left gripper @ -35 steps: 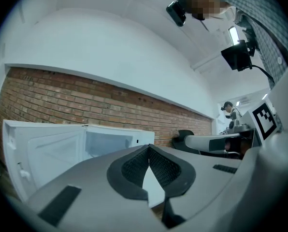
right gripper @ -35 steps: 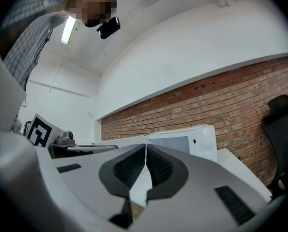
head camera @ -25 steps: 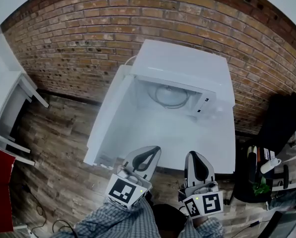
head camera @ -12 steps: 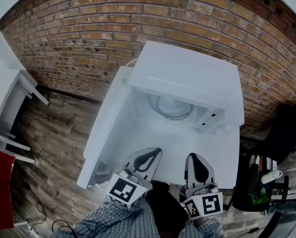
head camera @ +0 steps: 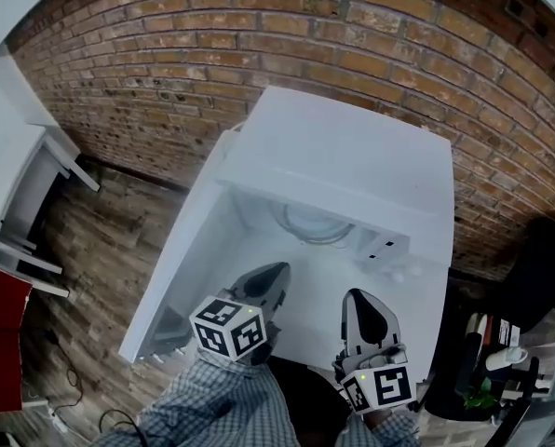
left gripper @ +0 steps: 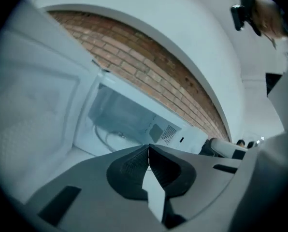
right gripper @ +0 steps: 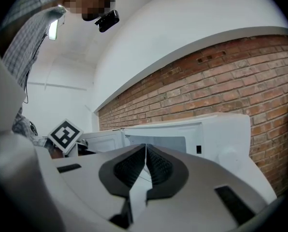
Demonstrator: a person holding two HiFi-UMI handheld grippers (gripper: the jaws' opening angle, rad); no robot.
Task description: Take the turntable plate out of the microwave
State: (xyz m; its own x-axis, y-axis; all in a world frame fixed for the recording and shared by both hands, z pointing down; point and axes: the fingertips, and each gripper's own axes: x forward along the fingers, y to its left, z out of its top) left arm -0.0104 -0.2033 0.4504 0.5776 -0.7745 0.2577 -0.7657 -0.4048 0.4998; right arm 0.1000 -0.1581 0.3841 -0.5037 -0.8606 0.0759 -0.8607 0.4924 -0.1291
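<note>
Glass, round and clear, the turntable plate [head camera: 313,222] sat inside the open white microwave [head camera: 352,147], toward the back edge of the white table [head camera: 305,317]. At the table's front edge hovered the left gripper [head camera: 276,276] and the right gripper [head camera: 359,301], both jaws clenched together, gripping nothing. Behind rose a red brick wall [head camera: 212,54].

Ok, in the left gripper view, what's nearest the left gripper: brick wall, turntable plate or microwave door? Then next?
1. Microwave door, open, close on the left.
2. Turntable plate, ahead, inside the cavity.
3. Brick wall, at the very back.
</note>
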